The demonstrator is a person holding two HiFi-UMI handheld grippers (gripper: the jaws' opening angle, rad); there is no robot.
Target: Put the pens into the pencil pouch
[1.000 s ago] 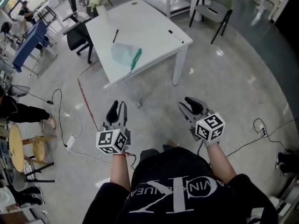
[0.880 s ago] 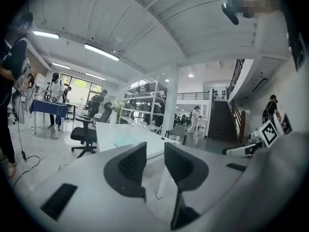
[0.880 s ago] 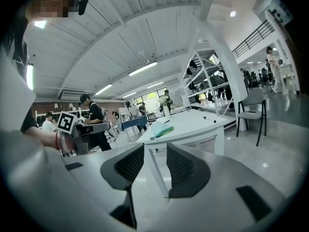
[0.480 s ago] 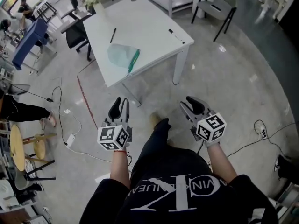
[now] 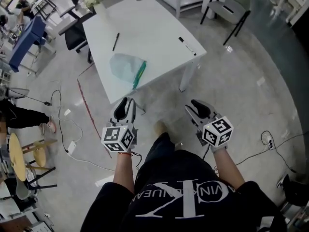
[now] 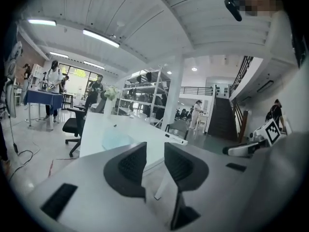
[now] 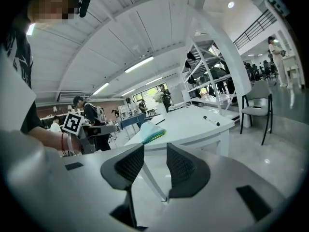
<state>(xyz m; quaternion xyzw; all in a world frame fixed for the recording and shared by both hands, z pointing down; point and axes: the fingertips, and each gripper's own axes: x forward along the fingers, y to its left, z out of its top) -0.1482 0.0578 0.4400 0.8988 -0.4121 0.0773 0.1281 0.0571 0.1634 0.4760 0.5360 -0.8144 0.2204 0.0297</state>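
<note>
Head view.
- White table (image 5: 159,28): stands ahead of the person, well apart from both tools.
- Pencil pouch (image 5: 126,67): translucent pale green with a green zip edge, lying flat near the table's near edge.
- Black pen (image 5: 116,41): loose on the tabletop beyond the pouch, apart from it.
- Marker pen (image 5: 188,46): white barrel with dark ends, lying by the table's right edge, well apart from the pouch.
- Left gripper (image 5: 124,105): held over the floor short of the table, pointing toward it.
- Right gripper (image 5: 195,106): held likewise, beside the table's near leg.
- Black office chair (image 5: 75,35): at the table's left side.
- Grey chair (image 5: 231,6): beyond the table's right corner.

Left gripper view.
- Left gripper (image 6: 155,153): jaws parted by a narrow gap, with nothing in hand and only floor and a table leg seen through the gap.
- Pencil pouch (image 6: 113,140): on the tabletop, ahead and to the left of the jaws.
- Marker pen (image 6: 175,137): at the table's right edge.

Right gripper view.
- Right gripper (image 7: 155,153): jaws standing apart, nothing between the pads.
- Pencil pouch (image 7: 152,132): on the table's near corner, above the jaws.
- Marker pen (image 7: 211,121): farther right on the same top.
</note>
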